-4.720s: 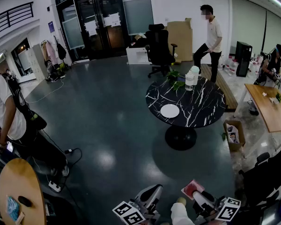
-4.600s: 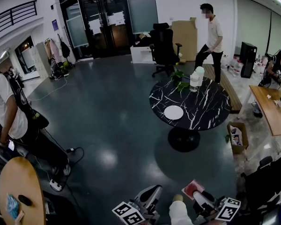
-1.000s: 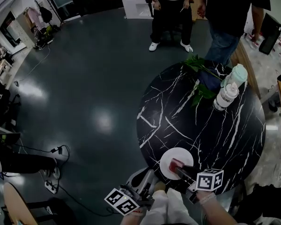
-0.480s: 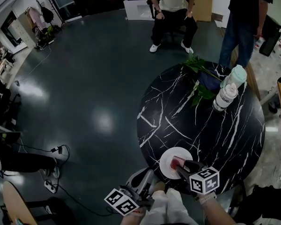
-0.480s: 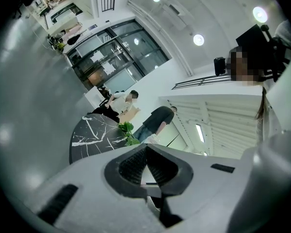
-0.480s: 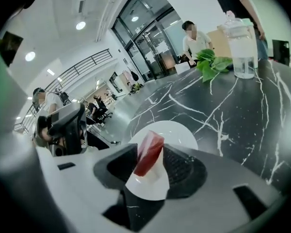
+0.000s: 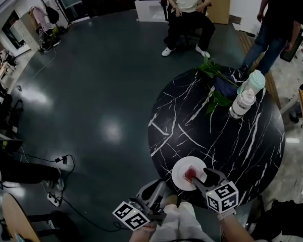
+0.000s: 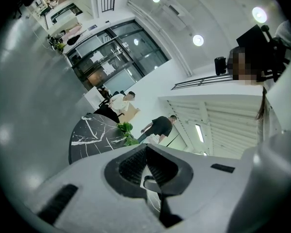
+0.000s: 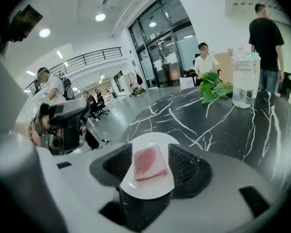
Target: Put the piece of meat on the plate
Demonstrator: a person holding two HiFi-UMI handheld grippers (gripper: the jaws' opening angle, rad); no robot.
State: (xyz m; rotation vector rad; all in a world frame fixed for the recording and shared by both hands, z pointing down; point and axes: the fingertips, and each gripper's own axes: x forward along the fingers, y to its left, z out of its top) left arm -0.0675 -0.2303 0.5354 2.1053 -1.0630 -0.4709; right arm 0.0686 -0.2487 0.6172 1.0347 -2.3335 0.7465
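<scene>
Meat [image 9: 149,163] lies flat on the white plate [image 9: 153,141], near your edge of the round black table [image 7: 217,130] with white veins, which stands on a glossy dark floor [image 7: 101,95]. It's a pink, squarish slab with a paler rim. On your right gripper [image 7: 204,178] the fingers have just been opening and stand released, the meat showing untouched between them. On your left gripper [image 8: 146,152] they're clenched on nothing.

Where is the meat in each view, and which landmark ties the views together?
Head view: meat on the plate, low, right of centre, ahead of the right hand-held gripper.
Left gripper view: not in it.
Right gripper view: meat low centre, between jaws that have just been opening, untouched.
Shared landmark: leaves on the table.
</scene>
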